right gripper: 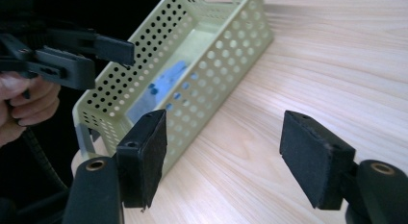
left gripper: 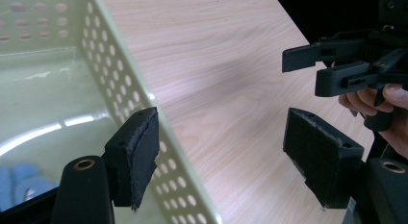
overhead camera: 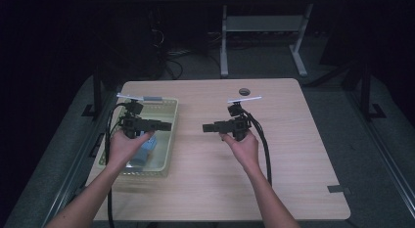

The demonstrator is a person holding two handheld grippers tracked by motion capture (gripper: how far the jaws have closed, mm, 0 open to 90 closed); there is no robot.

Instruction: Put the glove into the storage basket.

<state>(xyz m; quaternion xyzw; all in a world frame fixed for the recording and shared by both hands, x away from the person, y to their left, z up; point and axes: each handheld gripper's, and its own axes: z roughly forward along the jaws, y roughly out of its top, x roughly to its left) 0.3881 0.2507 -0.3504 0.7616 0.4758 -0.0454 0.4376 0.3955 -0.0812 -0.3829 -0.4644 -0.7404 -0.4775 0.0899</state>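
From above, a person's two forearms reach in over a pale wooden table [overhead camera: 274, 154]. The left hand [overhead camera: 125, 146] holds the left gripper [overhead camera: 166, 125] above a pale green perforated basket [overhead camera: 169, 152] that sits at the table's left edge. The gripper points right, toward the table's middle. Inside the basket, under the hand, lies something blue [overhead camera: 145, 150]; I cannot tell what it is. The right hand [overhead camera: 242, 145] holds the right gripper [overhead camera: 206, 127] above bare wood, pointing left, so the two grippers face each other with a gap of tabletop between them. A black cable trails from each back along the arms. From this height I cannot tell how wide either one stands. A small dark round hole [overhead camera: 244, 91] shows near the table's far edge.

In the left gripper view, the left gripper [left gripper: 226, 161] stands wide open with nothing between its padded jaws. One jaw hangs over the basket [left gripper: 120, 84], the other over the table [left gripper: 216, 65]. The blue thing [left gripper: 21, 183] lies in the basket's bottom corner. The right gripper [left gripper: 308, 65] shows at upper right, fingers wrapped behind it.

In the right gripper view, the right gripper [right gripper: 223, 156] is also wide open and empty, above the table [right gripper: 337, 65]. The basket [right gripper: 216, 70] lies ahead, the blue thing [right gripper: 168, 80] showing through its holes. The left gripper [right gripper: 113, 56] shows at upper left.
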